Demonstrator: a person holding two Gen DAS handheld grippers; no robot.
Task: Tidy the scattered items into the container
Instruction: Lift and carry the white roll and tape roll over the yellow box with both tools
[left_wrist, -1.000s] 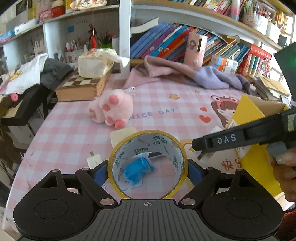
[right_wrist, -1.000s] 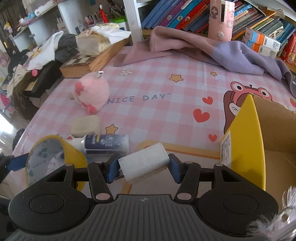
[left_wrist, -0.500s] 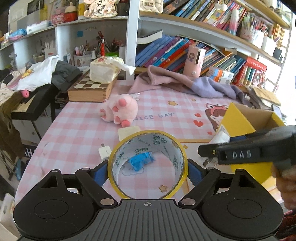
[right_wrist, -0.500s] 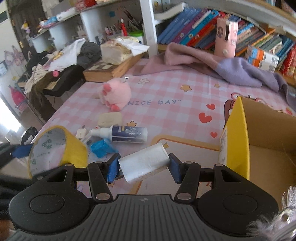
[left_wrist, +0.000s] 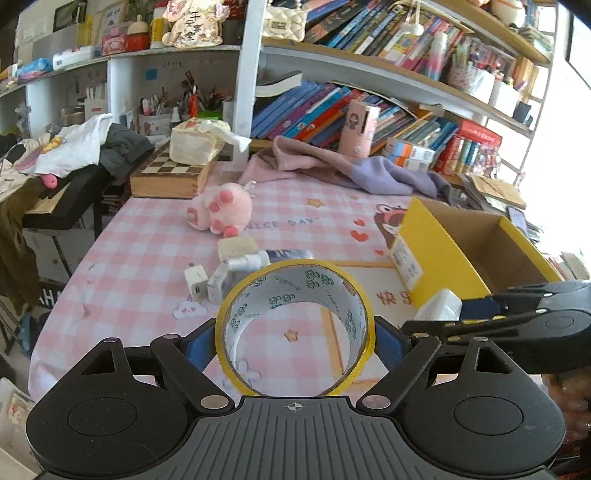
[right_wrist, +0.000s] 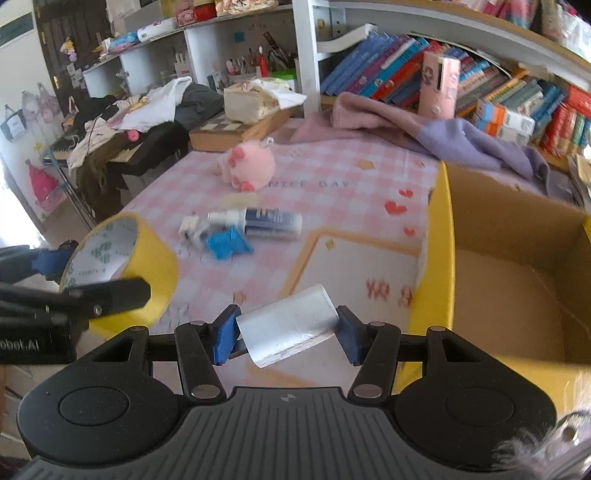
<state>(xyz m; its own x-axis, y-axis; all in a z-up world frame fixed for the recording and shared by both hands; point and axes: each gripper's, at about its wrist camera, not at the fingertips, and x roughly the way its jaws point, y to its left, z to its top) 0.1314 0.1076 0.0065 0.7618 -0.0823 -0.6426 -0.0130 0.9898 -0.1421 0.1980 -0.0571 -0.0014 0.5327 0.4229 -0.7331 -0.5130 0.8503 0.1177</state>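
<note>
Pink-and-white checked cloth covers the tabletop (left_wrist: 147, 266), with crowded bookshelves (left_wrist: 369, 96) behind it. At far left, clothes are heaped on a dark stand (left_wrist: 66, 199) beside the tabletop. Next comes a wooden chessboard box (left_wrist: 168, 177) with a tissue pack (left_wrist: 195, 146) on top. A pink plush toy (left_wrist: 221, 210) lies on the cloth in front of the box. Nearer the camera, a beige sponge (left_wrist: 236, 246), a white charger plug (left_wrist: 195, 282), a blue crumpled wrapper (right_wrist: 225, 245) and a white-and-blue tube (right_wrist: 258, 221) lie close together. The left claw (left_wrist: 295, 338) is clenched on a yellow tape roll (left_wrist: 295, 325), its blue pads pressing the roll's outer sides, held above the tabletop with the roll's opening facing the camera. To its right, the right claw (right_wrist: 284, 334) grips a white paper roll (right_wrist: 288, 326) by its two ends, tilted, in the air just beside the container. The yellow cardboard box (right_wrist: 439, 266) stands open on the right of the tabletop; its brown inside shows no items where visible. A pink and lilac cloth (left_wrist: 351, 170) is bunched behind it, near the books.
</note>
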